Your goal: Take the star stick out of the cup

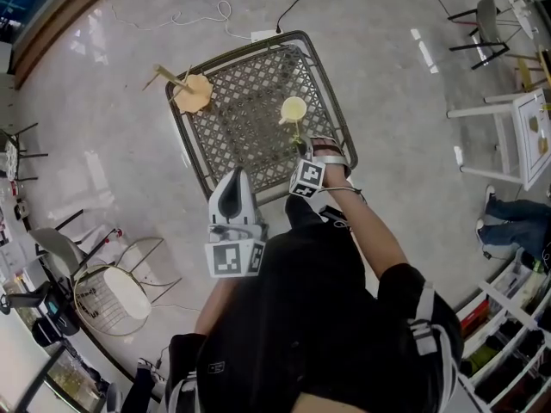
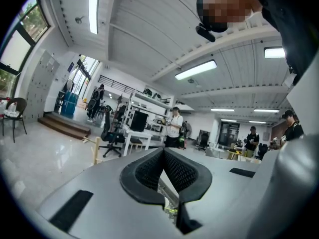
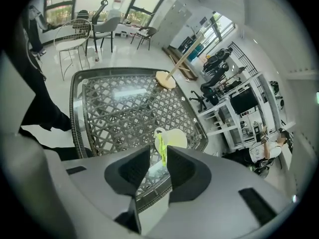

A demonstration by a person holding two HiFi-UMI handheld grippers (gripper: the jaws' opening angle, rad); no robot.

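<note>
A pale yellow cup stands on the metal lattice table, toward its right side. From the cup a thin yellow-green star stick reaches back toward me. My right gripper is at the table's near right edge. Its jaws stand a little apart with the stick between them, close against the right jaw. My left gripper is held off the table near my body, points up at the ceiling, and is shut on nothing.
A peach-coloured cup with a wooden stick in it stands at the table's far left corner. A wire chair is on the floor at left, white furniture at right. A cable lies beyond the table.
</note>
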